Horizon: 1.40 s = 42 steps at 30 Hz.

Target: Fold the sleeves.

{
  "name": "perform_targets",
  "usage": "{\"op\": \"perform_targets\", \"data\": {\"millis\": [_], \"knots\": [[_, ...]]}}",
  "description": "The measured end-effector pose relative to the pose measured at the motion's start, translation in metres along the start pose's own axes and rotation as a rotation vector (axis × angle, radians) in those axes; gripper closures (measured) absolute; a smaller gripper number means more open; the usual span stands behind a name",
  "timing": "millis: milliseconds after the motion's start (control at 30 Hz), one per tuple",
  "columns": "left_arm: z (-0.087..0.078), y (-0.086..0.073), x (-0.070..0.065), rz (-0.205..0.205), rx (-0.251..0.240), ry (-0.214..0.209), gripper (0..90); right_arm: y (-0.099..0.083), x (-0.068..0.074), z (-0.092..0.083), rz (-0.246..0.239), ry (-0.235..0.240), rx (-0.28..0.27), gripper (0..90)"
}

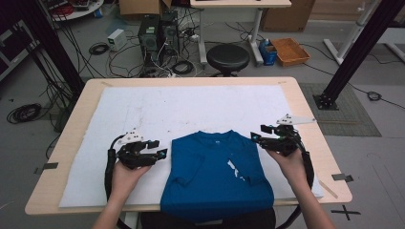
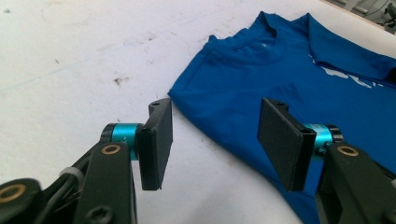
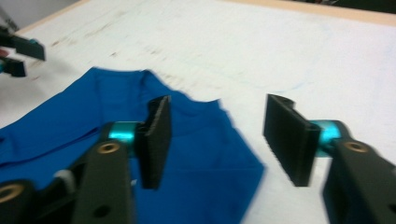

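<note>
A blue shirt [image 1: 217, 174] is laid on a white mat [image 1: 143, 109] that covers the table [image 1: 305, 102]. The shirt is placed at the near edge, in the middle, with the collar turned away from the person and the lower part hanging over the near edge of the table. The sides are folded inward, and a small white print is seen on the front.

The left gripper [image 1: 161, 153] is held just beside the left shoulder of the shirt. In the left gripper view its jaws are seen wide apart and nothing is between them; the mat and the edge of the shirt [image 2: 280, 70] lie beyond the pads.

The right gripper [image 1: 254, 137] is held just beside the right shoulder. Its jaws are also seen apart in the right gripper view, with nothing gripped; the corner of the shirt [image 3: 196, 154] lies under and beyond them. This view is a little blurred. The left gripper [image 3: 21, 56] is seen far off at the upper left of it.
</note>
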<state>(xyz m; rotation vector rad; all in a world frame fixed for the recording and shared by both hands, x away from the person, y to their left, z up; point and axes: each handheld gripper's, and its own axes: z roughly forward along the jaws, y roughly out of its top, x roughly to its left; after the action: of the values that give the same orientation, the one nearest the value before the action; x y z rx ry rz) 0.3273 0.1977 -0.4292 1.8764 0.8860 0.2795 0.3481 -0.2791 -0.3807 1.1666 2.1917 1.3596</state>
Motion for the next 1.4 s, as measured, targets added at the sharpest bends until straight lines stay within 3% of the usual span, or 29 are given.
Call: {"op": "perform_targets", "data": {"millis": [233, 733, 1100, 1400], "knots": [[0.004, 0.004, -0.003, 0.028, -0.008, 0.023, 42.2, -0.003, -0.019, -0.008, 0.002, -0.015, -0.014, 31.0], [0.003, 0.005, -0.007, 0.068, -0.026, 0.054, 40.1, -0.005, -0.030, -0.014, 0.008, -0.029, -0.011, 28.4], [0.003, 0.004, -0.006, 0.070, -0.034, 0.067, 39.7, -0.007, -0.039, -0.021, 0.031, -0.070, -0.028, 28.4], [0.001, 0.002, -0.009, 0.070, -0.030, 0.068, 39.4, -0.005, -0.039, -0.022, 0.033, -0.066, -0.041, 28.5]]}}
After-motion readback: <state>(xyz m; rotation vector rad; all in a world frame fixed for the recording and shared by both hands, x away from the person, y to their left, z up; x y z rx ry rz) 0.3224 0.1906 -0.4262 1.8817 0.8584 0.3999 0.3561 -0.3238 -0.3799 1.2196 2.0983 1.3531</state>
